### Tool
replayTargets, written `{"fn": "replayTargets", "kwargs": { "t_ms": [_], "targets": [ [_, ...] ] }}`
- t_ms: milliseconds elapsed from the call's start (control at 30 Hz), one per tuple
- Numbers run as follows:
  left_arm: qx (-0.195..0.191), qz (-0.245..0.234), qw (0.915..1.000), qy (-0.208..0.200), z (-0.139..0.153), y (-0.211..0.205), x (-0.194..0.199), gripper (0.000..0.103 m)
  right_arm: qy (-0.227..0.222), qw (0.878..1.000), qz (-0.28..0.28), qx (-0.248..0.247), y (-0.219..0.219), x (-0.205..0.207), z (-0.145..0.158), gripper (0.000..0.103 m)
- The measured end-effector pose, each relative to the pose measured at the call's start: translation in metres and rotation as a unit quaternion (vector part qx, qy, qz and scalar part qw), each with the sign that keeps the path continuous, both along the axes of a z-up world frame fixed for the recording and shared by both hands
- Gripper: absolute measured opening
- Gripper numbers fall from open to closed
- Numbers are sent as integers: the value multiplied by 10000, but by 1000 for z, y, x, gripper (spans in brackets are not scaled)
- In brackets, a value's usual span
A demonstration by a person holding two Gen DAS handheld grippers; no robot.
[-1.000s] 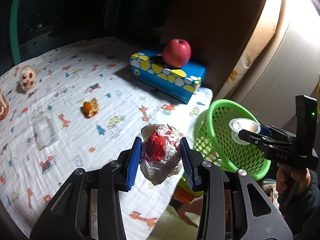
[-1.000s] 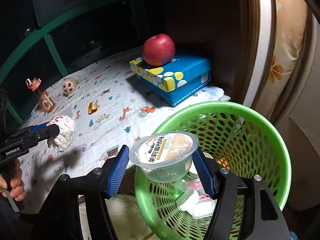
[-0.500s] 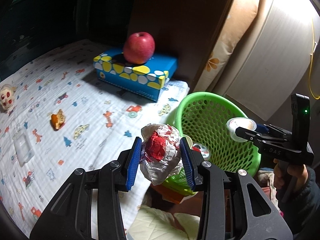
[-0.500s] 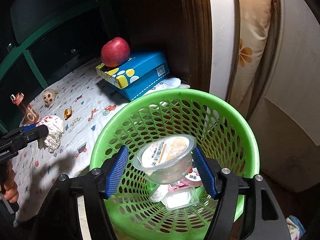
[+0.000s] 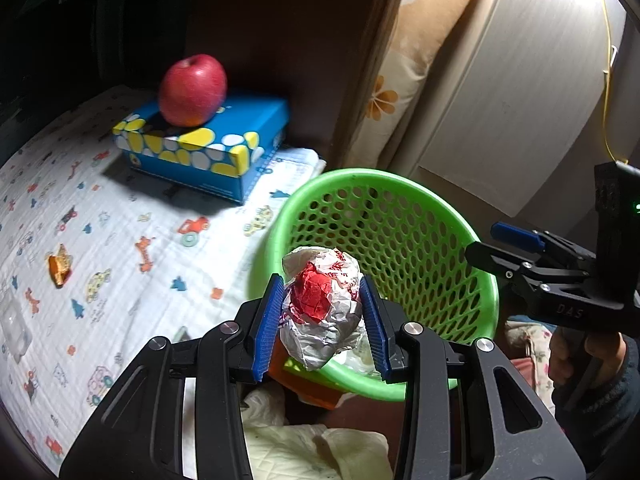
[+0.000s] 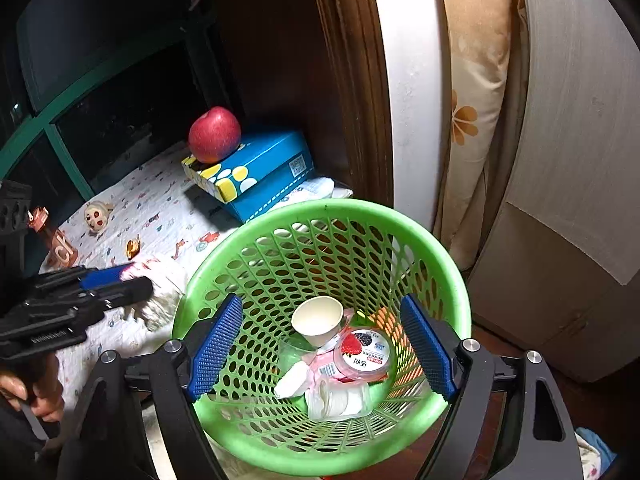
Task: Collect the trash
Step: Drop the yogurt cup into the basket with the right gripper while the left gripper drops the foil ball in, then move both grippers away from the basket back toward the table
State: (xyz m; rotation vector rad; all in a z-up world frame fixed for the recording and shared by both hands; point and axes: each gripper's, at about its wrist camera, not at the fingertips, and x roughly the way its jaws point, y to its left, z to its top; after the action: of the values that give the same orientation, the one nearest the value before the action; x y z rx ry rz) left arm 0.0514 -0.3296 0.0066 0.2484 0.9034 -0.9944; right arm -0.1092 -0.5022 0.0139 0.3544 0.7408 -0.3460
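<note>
Gone from between the right gripper's (image 6: 322, 350) pads is the clear jelly cup it was carrying a second ago; its jaws have just been opening and are now standing wide and empty over the green mesh basket (image 6: 436, 252). Inside the basket, a small paper cup (image 6: 318, 320), a berry-labelled cup (image 6: 363, 354) and other clear plastic containers are lying in a heap at the bottom; which one was just dropped cannot be told. Meanwhile the left gripper (image 5: 322, 322) is clamping a crumpled red-and-white wrapper ball (image 5: 320, 312) between its blue pads, hovering over the basket's near rim, closer than before. Behind, a red apple (image 5: 193, 90) is sitting on a blue tissue box (image 5: 208, 148) on the printed cloth (image 5: 120, 240), where an orange scrap (image 5: 60, 268) is lying.
</note>
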Motion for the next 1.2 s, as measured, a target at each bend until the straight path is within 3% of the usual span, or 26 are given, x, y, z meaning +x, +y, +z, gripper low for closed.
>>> {"fn": "replayTargets", "kwargs": {
  "t_ms": [367,667,1000,1200],
  "targets": [
    [230,-314,9989,277,-19,-40,-14,40,-122,9998,-137,108,-9,-13,4,79],
    [168,-322,9990,272,-24,-40,-19,54,-166,9997,-86,154,-4,-10,5,79],
    [194,531,9984,-54,-13,12,2,55,-204,9991,334,149,28,22,11,81],
    [275,1383,9898,-217,-5,65,38,56,-192,9972,700,183,58,56,13,81]
  ]
}}
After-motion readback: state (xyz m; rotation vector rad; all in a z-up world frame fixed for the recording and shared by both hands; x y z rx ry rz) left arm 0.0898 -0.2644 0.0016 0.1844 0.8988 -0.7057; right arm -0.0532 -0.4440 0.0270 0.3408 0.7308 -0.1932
